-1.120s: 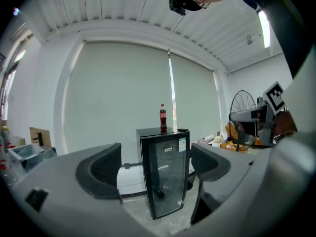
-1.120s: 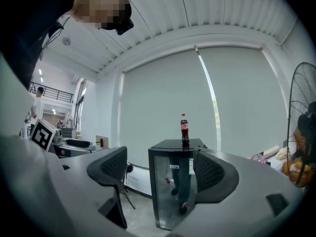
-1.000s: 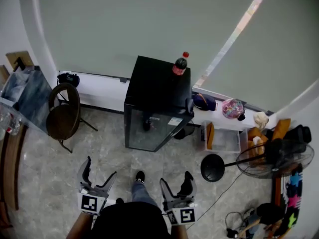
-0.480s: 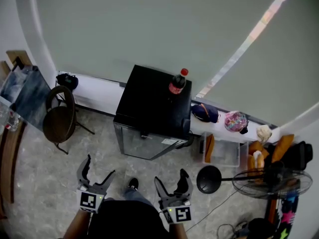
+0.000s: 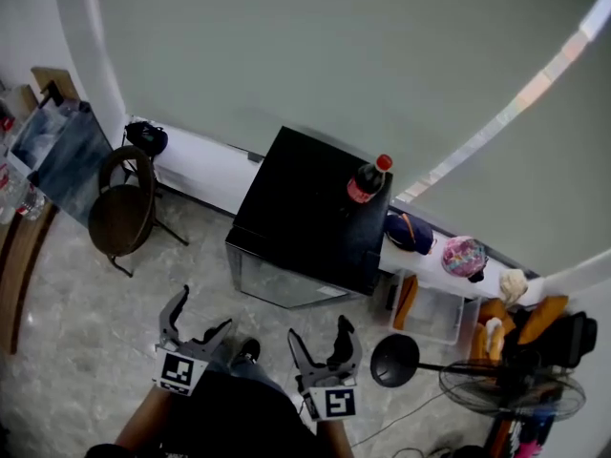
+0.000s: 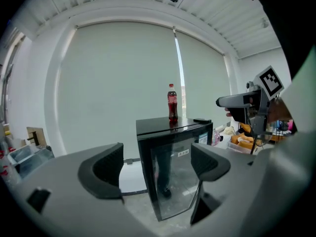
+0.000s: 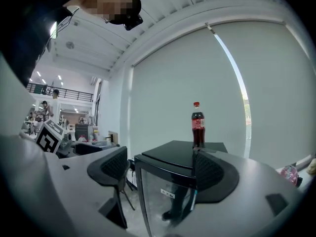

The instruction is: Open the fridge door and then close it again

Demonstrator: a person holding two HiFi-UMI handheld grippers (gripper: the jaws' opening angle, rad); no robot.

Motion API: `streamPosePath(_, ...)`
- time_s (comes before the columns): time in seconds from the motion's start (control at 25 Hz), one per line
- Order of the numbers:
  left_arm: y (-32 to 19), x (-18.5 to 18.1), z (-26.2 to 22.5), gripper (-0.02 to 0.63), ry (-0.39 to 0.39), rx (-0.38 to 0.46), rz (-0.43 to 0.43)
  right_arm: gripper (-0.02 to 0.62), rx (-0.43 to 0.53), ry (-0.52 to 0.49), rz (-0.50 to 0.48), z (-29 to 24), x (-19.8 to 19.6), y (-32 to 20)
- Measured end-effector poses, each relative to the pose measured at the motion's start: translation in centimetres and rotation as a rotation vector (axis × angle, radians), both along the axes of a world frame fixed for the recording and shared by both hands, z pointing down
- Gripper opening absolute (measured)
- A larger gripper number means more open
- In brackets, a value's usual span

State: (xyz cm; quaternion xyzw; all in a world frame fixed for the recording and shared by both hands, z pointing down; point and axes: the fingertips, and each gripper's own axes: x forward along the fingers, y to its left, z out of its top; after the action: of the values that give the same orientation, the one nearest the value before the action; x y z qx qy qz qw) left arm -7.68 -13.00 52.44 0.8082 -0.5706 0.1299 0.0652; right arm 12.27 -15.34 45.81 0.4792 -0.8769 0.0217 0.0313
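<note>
Though faced by both claws, stands well apart from them on the grey tiled floor (image 5: 76, 294): small black cube-shaped fridge (image 5: 310, 208), glass door (image 5: 282, 282) shut. Held low before it, jaws spread wide on nothing: left claw (image 5: 202, 311), right claw (image 5: 320, 332). Upright on the fridge top, near its right edge: red-capped dark cola bottle (image 5: 366, 181).
</note>
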Motion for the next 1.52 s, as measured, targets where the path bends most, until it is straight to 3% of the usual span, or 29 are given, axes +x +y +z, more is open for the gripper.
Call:
streamPosePath(0.24,-2.7,-1.4,4.3,0.428,-0.003,-0.064,0.004,0.411,-0.030,0.066,-0.032,1.2,-2.5,-2.5)
streamPosePath(0.76,-7.8,-2.1,13.9,0.396,-0.004,-0.206,0.141,0.385,-0.075,0.169,-0.060,4.4,-7.2,-6.4)
streamPosePath(1.2,-11.7,-0.7,22.2,0.277,0.025,-0.339,0.230,0.374,-0.107,0.156,-0.057,6.0,-9.2,-7.9)
streamPosePath(1.52,-13.4,0.2,24.4,0.149,0.027,-0.382,0.271,0.364,-0.115,0.166,-0.056,6.9,-9.6,-8.9)
